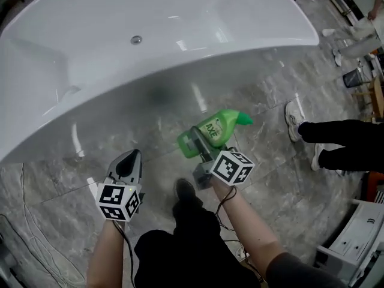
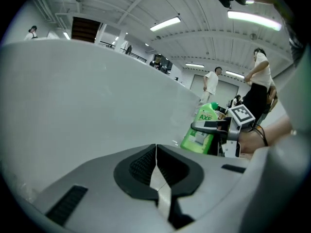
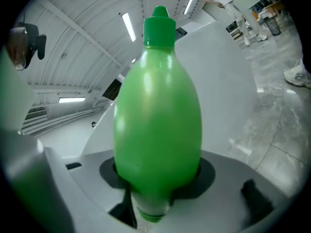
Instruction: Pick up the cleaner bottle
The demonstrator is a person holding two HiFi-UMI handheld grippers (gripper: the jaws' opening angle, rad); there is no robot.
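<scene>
Right tongs (image 3: 158,198) gripping cleaner bottle (image 3: 158,125) (green)

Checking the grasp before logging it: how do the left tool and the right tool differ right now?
The left tool has its jaws together; the right tool has them apart. The left tool is empty; the right tool clamps the green cleaner bottle. Both carry a marker cube.

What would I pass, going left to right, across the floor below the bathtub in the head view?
left gripper → green cleaner bottle → white shoe → black trouser legs. The right gripper grips the bottle and overlaps it, so it has no place of its own in the order.
</scene>
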